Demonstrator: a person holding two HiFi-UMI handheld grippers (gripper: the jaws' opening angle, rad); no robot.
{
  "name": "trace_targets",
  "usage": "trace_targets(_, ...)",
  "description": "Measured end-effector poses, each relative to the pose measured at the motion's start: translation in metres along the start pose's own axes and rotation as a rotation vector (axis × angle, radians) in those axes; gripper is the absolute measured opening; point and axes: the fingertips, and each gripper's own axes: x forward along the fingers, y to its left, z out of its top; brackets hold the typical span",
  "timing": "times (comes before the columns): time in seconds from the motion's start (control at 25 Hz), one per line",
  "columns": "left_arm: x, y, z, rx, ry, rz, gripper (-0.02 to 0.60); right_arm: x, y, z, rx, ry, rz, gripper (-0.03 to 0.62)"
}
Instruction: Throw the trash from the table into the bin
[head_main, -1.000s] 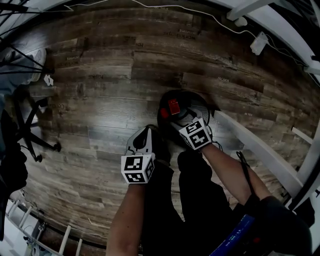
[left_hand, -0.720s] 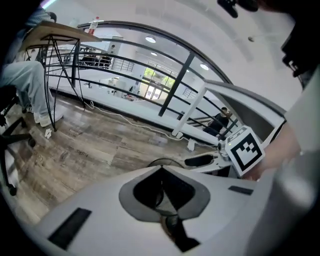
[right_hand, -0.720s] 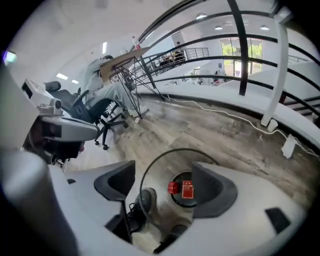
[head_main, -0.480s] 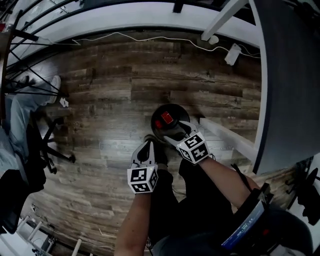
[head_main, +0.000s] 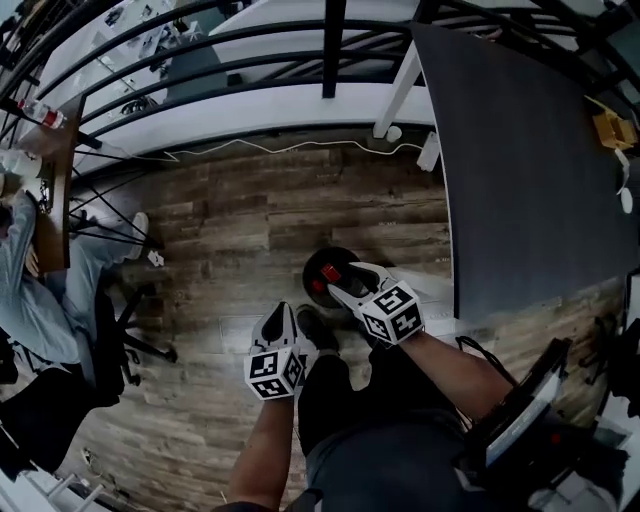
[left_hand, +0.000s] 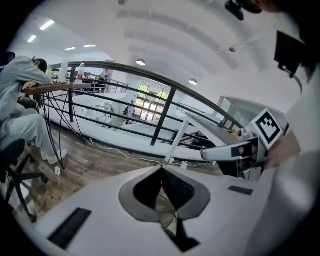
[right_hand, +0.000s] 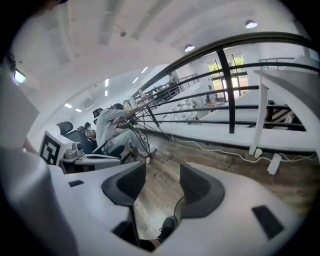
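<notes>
Left gripper has risen; only its own view shows fingers touching.

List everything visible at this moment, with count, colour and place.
floor: brown wood planks, underfoot
bin: one, black, round, on the floor ahead of the grippers
trash: one red piece, inside the bin
table: one, dark top, right of the bin
small item: one, yellowish, on the table's far edge; too small to name
cable: one, white, on the floor by the railing
railing: black, across the top
seated person: one, grey clothes, far left
scrap: one, white, on the floor near that person
left gripper: white, jaws together, empty
right gripper: white, jaws apart, just been closing, nothing between them
</notes>
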Motion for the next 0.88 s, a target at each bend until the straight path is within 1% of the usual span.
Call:
trace_targets(0.08,-0.01,-0.006,0.026,0.02,-0.033,-0.009,0.011,-0.021,0.009,0.032,-0.01,-0.066,-0.002,0.173)
trace_targets(0.12,-0.015,-0.009,0.039,0.038,-0.057,-0.011,0.011,-0.03,0.013,0.048,-0.015,-0.096,-0.006,0.153)
trace_targets(0.24,-0.029,-0.025,0.076,0.094,-0.13,-0.015,0.011,-0.056,0.02,0.084,-0.038,-0.15,-0.026,0.147)
trace_targets(0.32,-0.037,-0.04,0.095,0.114,-0.152,-0.035,0.009,-0.073,0.023,0.102,-0.055,-0.174,-0.039,0.13)
trace_targets(0.4,-0.047,-0.059,0.111,0.124,-0.171,-0.074,0.009,-0.089,0.026,0.116,-0.071,-0.192,-0.049,0.101)
trace_targets(0.48,-0.056,-0.074,0.127,0.134,-0.194,-0.106,0.009,-0.103,0.03,0.13,-0.092,-0.21,-0.05,0.096)
trace_targets(0.64,-0.068,-0.098,0.157,0.119,-0.234,-0.142,0.009,-0.131,0.038,0.153,-0.137,-0.256,-0.053,0.067)
trace_targets(0.88,-0.085,-0.133,0.204,0.159,-0.307,-0.189,0.009,-0.165,0.058,0.191,-0.163,-0.336,-0.035,0.038)
